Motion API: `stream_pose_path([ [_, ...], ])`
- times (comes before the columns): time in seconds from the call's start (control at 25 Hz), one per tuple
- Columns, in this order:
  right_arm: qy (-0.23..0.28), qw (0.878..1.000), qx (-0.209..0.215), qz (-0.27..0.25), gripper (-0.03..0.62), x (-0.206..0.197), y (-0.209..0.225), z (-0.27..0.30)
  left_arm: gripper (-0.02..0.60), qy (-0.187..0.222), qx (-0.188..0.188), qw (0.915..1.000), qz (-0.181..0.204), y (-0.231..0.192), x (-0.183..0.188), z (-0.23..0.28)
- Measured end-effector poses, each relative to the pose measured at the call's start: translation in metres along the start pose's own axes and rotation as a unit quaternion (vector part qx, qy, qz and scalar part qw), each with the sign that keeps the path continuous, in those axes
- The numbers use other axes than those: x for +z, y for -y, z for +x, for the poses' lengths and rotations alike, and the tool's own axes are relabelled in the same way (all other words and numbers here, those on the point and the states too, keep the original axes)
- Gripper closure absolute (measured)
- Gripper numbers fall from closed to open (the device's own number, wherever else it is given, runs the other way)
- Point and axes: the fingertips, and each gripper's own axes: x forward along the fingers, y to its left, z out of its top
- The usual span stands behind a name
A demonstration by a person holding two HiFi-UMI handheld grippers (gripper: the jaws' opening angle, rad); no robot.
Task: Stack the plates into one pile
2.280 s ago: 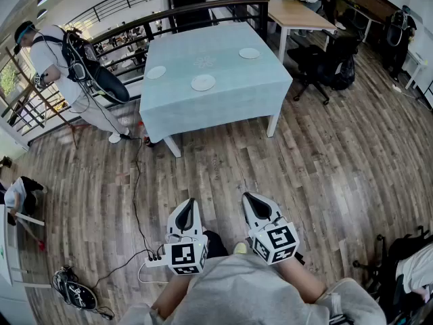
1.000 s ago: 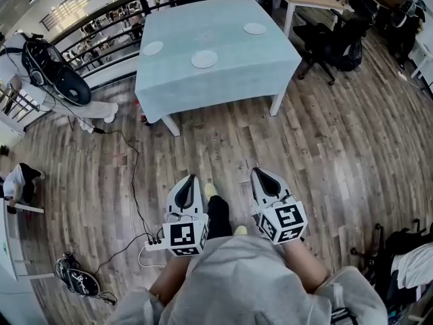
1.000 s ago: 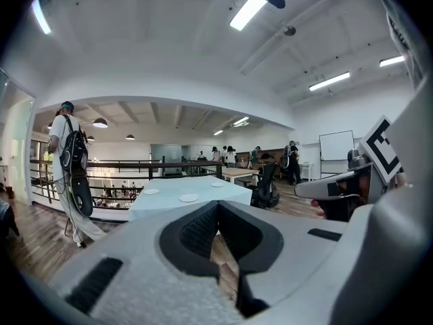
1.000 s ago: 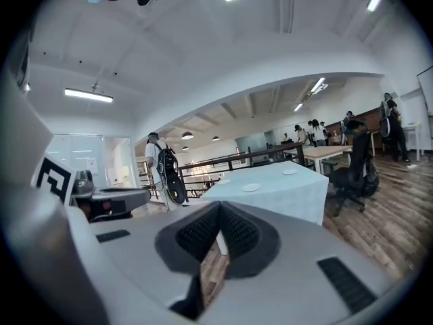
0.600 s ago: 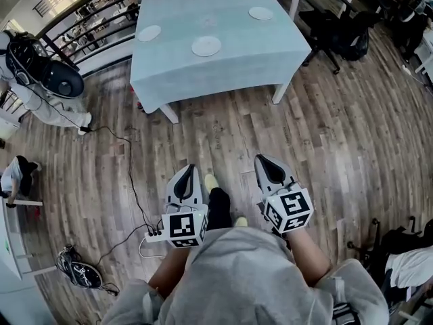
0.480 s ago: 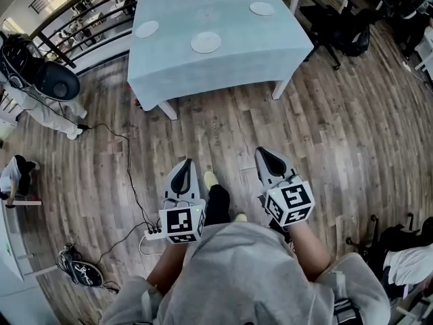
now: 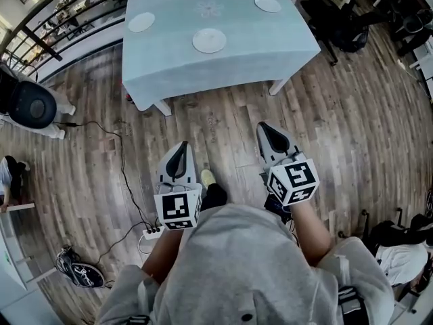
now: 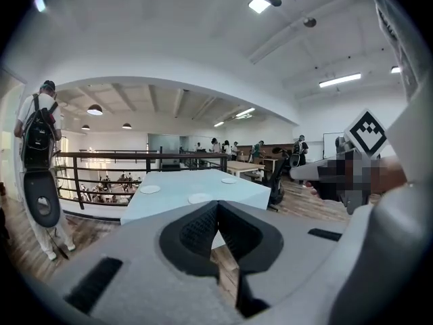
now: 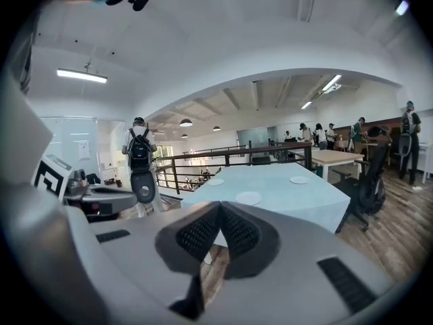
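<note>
Table (image 7: 257, 46), plates (image 7: 209, 40) well ahead of tongs (image 7: 180, 147) (image 7: 266, 127)

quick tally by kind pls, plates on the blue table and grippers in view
plates: 3 (left plate, middle plate, right plate)
grippers: 2 (left gripper, right gripper, both shut and empty)
total: 5

Head view: high above the floor (image 7: 223, 124), facing steeply down on the left gripper (image 7: 180, 151) and right gripper (image 7: 268, 131), with the table (image 7: 169, 70) at the top edge. Left gripper view and right gripper view: low, nearly level, each looking past its own jaws toward the table's near edge, well off. All three views share the table and its plates (image 7: 209, 40).
</note>
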Motion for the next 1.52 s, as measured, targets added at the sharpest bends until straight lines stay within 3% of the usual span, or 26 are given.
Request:
stream_pose_path([
  [0.56,0.008,1.000,-0.010,-0.005,0.568,0.019,-0.012,0.086,0.565,-0.002,-0.016,0.9998,0.006,-0.068,0.009,0.058],
  [1.0,0.021,0.999,-0.013,-0.048,0.568,0.031,-0.029,0.098,0.565,0.016,-0.026,0.9995,0.006,-0.080,0.011,0.057],
  [1.52,0.020,0.998,-0.015,-0.052,0.568,0.029,-0.026,0.103,0.565,0.017,-0.018,0.9997,0.005,-0.084,0.011,0.058],
])
